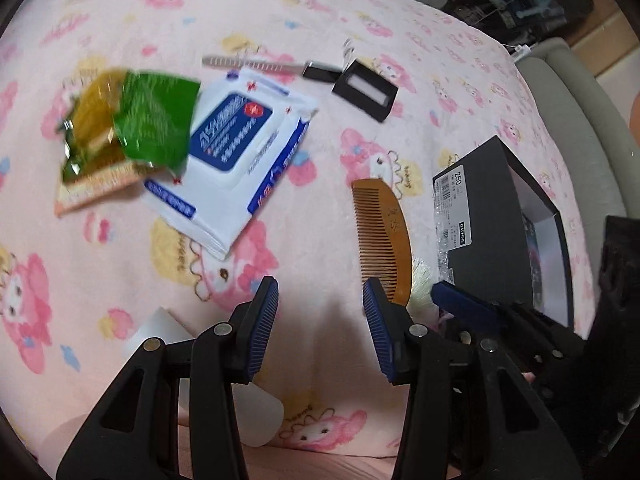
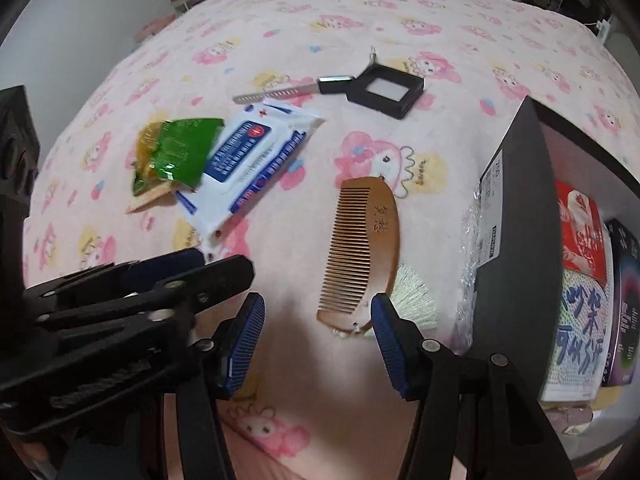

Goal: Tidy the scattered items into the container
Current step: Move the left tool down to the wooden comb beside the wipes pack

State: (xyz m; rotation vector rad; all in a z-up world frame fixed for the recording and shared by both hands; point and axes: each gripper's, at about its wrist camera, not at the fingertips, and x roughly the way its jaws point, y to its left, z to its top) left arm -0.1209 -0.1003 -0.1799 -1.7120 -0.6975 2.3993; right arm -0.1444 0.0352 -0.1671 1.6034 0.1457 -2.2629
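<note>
A bed covered in a pink blanket [image 2: 280, 32] printed with cartoon characters carries everything. To the left lie a green and gold snack packet [image 2: 172, 154] and a white and blue pack of wet wipes [image 2: 256, 160], the packet overlapping the pack's left edge; a peach-coloured card [image 1: 96, 192] shows under the packet. Farther off, a slim metal comb [image 2: 280, 92] with a black handle lies just beside a square black case [image 2: 386, 90]. Nearer, a wooden comb [image 2: 364, 248] rests with its near end over a pale brush [image 2: 412, 300]. At the right stands a dark box [image 2: 516, 240], open, with printed packs inside. A white object [image 1: 160, 328] lies near the left.
</note>
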